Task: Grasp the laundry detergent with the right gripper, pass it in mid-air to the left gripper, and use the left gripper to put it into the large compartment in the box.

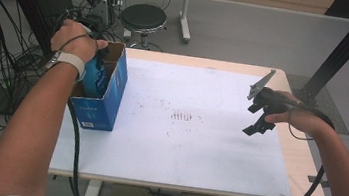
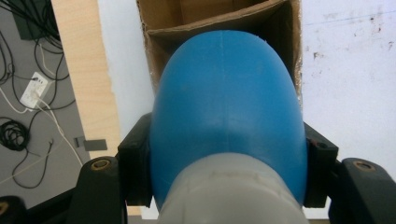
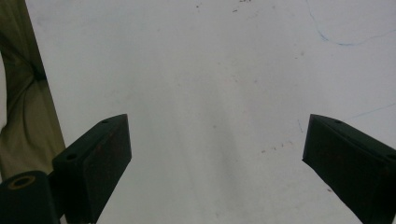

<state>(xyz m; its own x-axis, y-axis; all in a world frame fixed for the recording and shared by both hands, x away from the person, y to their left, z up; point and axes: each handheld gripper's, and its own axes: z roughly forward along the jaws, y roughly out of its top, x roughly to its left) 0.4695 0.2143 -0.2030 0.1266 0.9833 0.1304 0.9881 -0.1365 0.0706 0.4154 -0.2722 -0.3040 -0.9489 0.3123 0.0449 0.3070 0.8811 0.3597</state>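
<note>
You had one blue bottle (image 2: 226, 116) clamped in your left gripper (image 2: 227, 168), partway inside the one open blue box (image 1: 103, 100) at the table's (image 1: 193, 171) left edge. Your right gripper (image 3: 217, 158) hovered near the right edge, jaws apart, holding nothing.

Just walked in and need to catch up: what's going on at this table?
A person is working with a handheld gripper in each hand. The left gripper is clamped on a blue bottle, holding it at the open top of a blue cardboard box near the table's left edge. The right gripper hovers open over the white table top, holding nothing.
</note>
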